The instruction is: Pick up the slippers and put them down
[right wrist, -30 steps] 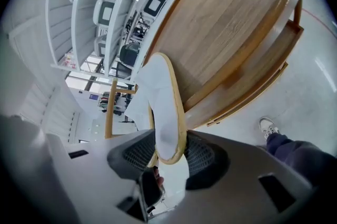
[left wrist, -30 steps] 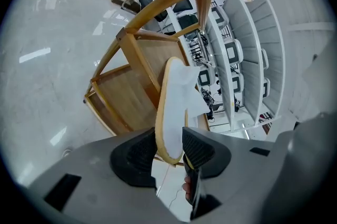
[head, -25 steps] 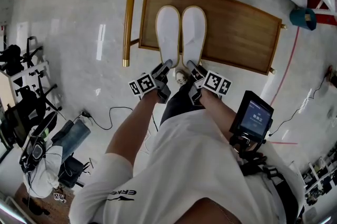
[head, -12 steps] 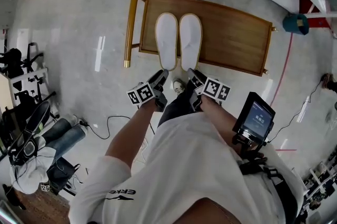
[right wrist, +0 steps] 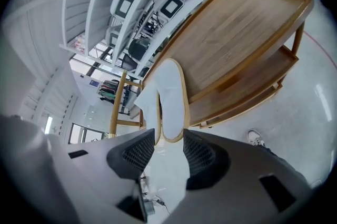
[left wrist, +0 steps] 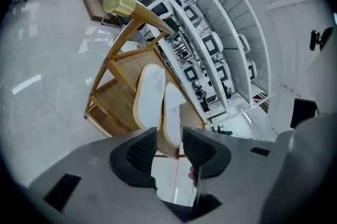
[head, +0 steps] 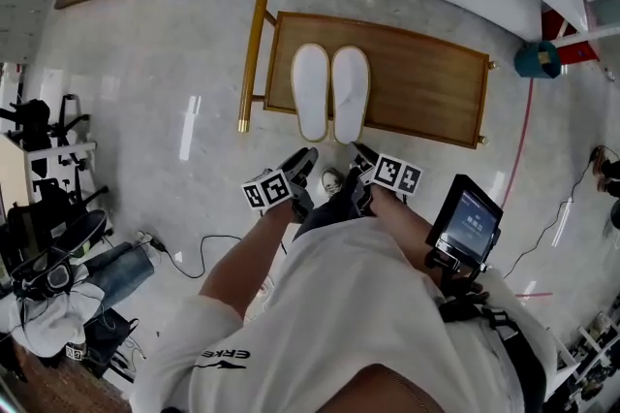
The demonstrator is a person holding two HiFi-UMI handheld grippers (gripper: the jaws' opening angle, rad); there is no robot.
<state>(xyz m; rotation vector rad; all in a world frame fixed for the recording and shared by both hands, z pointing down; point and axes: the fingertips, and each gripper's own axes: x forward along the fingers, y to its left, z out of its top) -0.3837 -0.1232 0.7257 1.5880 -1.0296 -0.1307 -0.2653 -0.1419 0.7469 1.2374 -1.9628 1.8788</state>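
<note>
1. The left gripper (left wrist: 168,136) has its jaws apart. Nothing sits between the pads, and only the pale floor and the table's near edge show through the gap.
2. The right gripper (right wrist: 168,139) also has its jaws apart and grips nothing.
3. The person holds the two grippers side by side in front of the body. They are close together but not touching, and both point forward and downward.
4. The left slipper (head: 310,91) lies ahead of the left gripper, beyond its tips and clear of them. It rests flat on top of the wooden table (head: 426,81).
5. The right slipper (head: 350,94) lies ahead of the right gripper on the same tabletop, and it too is apart from the tips.
6. Both slippers are white and lie side by side with their long edges together. Their near ends point toward the grippers and stick out a little over the table's near edge.
7. Both gripper views show a lower shelf under the tabletop.
8. A round gold-coloured bar (head: 252,52) runs along the table's short end, ahead of the left gripper and off to its left.
9. Just below and between the two grippers, a shoe (head: 331,180) rests on the floor.
10. A small screen (head: 468,219) sits to the right of the right gripper, nearer the person's body.
</note>
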